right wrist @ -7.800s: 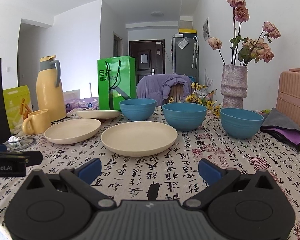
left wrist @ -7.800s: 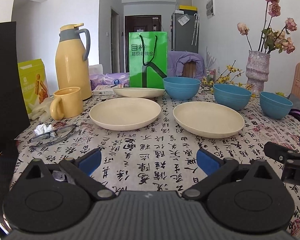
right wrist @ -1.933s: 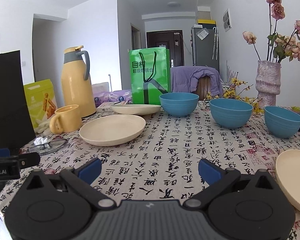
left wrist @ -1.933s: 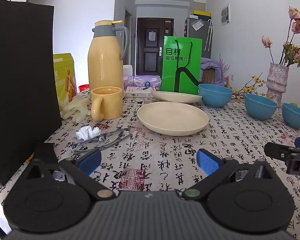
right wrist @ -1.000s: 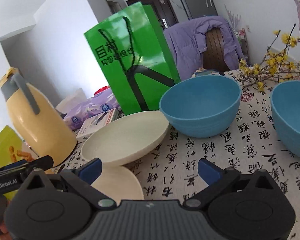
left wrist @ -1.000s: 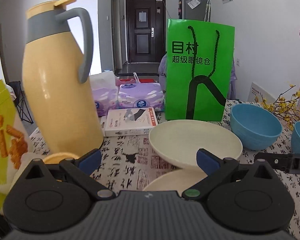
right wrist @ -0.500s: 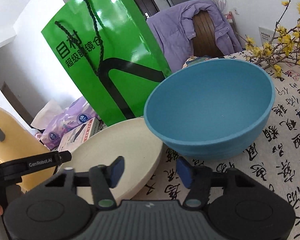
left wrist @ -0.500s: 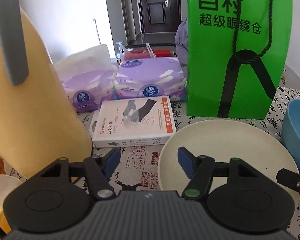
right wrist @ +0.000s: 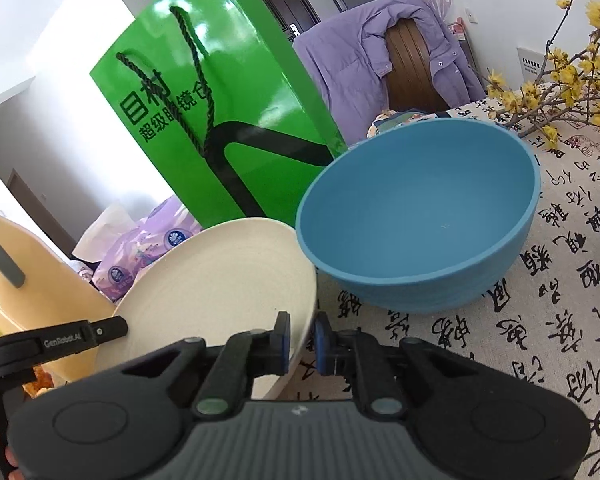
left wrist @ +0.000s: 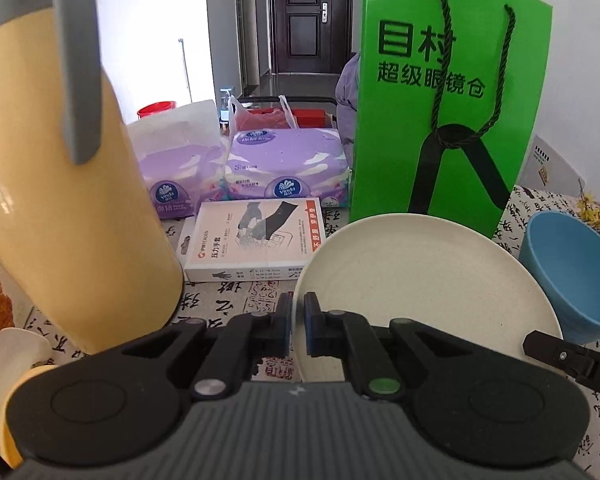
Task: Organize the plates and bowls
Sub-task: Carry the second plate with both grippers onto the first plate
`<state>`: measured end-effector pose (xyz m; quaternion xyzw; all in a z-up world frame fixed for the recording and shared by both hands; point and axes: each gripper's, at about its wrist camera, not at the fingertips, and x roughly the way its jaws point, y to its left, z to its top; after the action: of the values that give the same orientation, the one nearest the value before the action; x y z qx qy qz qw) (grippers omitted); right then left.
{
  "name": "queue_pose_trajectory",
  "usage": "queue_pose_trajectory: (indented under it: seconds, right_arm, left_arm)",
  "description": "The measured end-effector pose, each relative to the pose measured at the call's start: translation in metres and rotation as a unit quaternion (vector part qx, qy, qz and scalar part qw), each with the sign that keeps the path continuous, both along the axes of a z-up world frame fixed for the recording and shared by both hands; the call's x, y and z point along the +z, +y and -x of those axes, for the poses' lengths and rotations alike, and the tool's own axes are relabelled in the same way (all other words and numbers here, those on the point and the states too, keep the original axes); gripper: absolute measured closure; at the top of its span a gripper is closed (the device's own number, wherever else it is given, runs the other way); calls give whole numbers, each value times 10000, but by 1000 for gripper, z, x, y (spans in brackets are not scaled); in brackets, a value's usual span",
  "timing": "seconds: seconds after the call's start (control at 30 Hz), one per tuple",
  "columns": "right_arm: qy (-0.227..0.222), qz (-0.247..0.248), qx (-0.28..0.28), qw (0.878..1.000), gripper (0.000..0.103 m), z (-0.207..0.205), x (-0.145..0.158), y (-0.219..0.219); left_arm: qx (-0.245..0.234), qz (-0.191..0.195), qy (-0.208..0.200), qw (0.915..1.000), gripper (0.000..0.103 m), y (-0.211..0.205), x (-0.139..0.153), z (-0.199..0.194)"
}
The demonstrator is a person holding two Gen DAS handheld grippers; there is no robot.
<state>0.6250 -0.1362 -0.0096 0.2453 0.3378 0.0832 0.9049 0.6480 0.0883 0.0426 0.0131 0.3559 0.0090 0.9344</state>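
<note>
The left gripper [left wrist: 298, 326] is squeezed tight on the near left edge of the cream plate [left wrist: 420, 284], with one blue pad on each side of the rim. The right gripper [right wrist: 302, 340] is closing its jaws on the same plate [right wrist: 220, 280], at its near right edge, and the rim sits between the two pads. So both grippers have the plate, one on each side. The plate has nothing on it. Just to its right sits a blue bowl [right wrist: 420, 216], and it has nothing in it either. Behind the plate stands a green paper bag [left wrist: 448, 96] with rope handles and big Chinese words on it. To the left is a tall yellow jug [left wrist: 60, 200] with a grey handle. Near the jug lies a white box [left wrist: 252, 240] with a picture of hands on it. Behind that are purple tissue packs [left wrist: 284, 164] that say Vinda. The tablecloth [right wrist: 560, 300] is covered in black Chinese writing. A purple coat [right wrist: 360, 60] hangs on a chair far back.
</note>
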Motion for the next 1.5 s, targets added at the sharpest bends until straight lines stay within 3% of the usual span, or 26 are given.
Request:
queue_pose_trajectory:
  seconds: [0.2,0.37,0.63,0.9,1.07,1.2,1.5]
  right_arm:
    - [-230,63,173,9996,93,41,37,5]
    - [-472,245,296,9981,94,97,63,10]
    - [-968,582,596,9918,94,215,76,20]
    - [-1097,657,881,9879,94,324,73,14]
    - [-1047,767,1008,9864,94,381,52,14]
    - [-1051,848,1058,9852,94,413,39,13]
    - [-1291,940,1027,9818,94,452,38,0]
  left_arm:
    - [132,120,-367,9992,96,11,35,63]
    - [213,241,-610,9976,96,16,46,133]
    - [518,467,-1300,9891,96,24,49,271]
    - [613,639,-1653,9823,96,28,32,396]
    - [704,922,-1525,9815,96,34,9,448]
    - [751,927,-1437,9824,96,30,-7,481]
    - [699,988,-1442,9821,96,18,-13,513]
